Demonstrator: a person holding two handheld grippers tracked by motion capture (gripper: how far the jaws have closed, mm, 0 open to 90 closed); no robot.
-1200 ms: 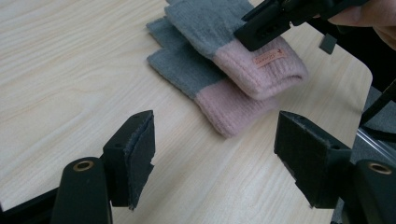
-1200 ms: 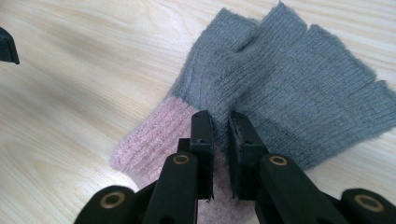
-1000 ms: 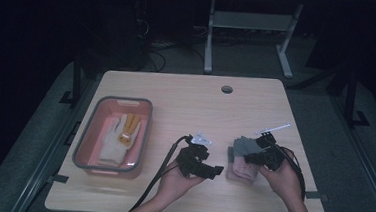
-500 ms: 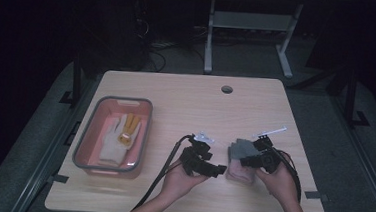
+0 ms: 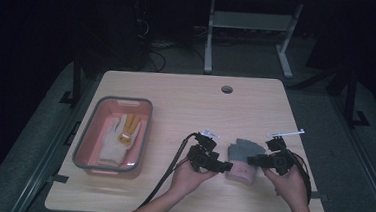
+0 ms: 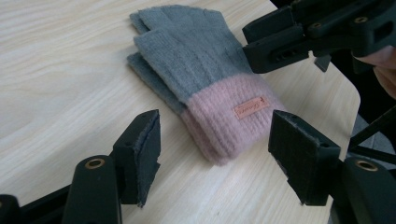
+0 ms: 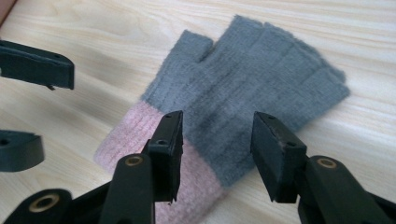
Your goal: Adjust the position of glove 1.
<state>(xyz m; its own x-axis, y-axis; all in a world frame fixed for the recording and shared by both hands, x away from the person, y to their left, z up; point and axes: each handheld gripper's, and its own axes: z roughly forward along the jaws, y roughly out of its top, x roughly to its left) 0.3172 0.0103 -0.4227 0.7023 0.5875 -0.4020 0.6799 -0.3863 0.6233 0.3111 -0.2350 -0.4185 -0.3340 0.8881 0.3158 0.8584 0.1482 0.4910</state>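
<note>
Grey-and-pink glove (image 5: 242, 161) lies flat on the table (image 5: 186, 96) near the front edge, between both grippers. Right gripper (image 7: 217, 140): jaws just been opening, hold nothing. Left gripper (image 6: 212, 149): open, closing slightly around the pink cuff, not gripping. White glove (image 5: 116, 138) already in the bin (image 5: 80, 146) at left; grey one probably next.

Two gloves (image 5: 243, 159) (image 5: 118, 137), one bin (image 5: 85, 146), two tongs (image 5: 226, 165) (image 5: 253, 160)

bench (image 5: 187, 93): my light wood-grain top, round cable hole (image 5: 227, 89) near far edge | on it, left: grey-rimmed pink tray (image 5: 84, 144) | on it, near front right: grey knit fingerless glove with pink cuff (image 5: 242, 159), lying flat, well apart from the tray
</note>
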